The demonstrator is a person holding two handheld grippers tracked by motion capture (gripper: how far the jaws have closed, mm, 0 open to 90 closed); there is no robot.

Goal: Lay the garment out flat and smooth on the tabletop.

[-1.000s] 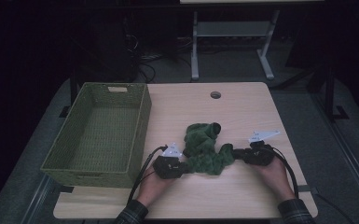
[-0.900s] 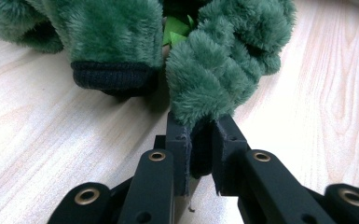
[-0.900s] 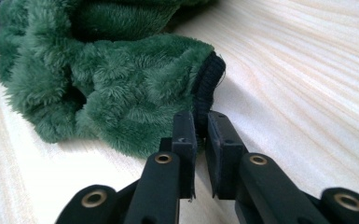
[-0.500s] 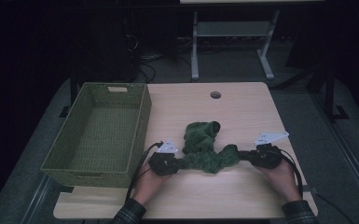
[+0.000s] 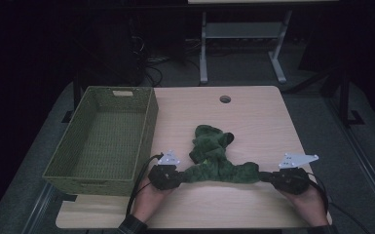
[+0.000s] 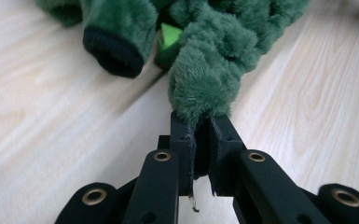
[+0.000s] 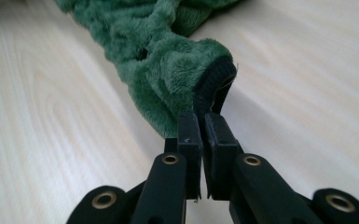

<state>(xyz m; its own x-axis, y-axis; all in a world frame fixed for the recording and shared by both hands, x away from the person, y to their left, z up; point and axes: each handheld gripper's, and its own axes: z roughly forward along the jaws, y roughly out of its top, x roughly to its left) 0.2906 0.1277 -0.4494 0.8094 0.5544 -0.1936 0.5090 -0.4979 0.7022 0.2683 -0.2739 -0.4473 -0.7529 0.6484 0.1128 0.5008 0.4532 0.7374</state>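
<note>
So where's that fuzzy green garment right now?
In the high view the green garment lies on the near half of the table, right of the woven basket, stretched between the left claw and the right claw.

Garment [image 5: 214, 163]: green plush cloth, fluffy pile, with a dark ribbed knit cuff [image 7: 212, 86]. Table [image 5: 253, 117]: pale wood-grain top, smooth, matt. Basket [image 5: 102, 141]: green woven fibre, rough. Gripper pads [image 6: 186, 140]: black, matt plastic.

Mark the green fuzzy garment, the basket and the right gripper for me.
green fuzzy garment [image 5: 209, 146], high view, bunched middle.
basket [image 5: 148, 122], high view, right wall.
right gripper [image 7: 200, 122], right gripper view, between the fingertips at the dark cuff.
</note>
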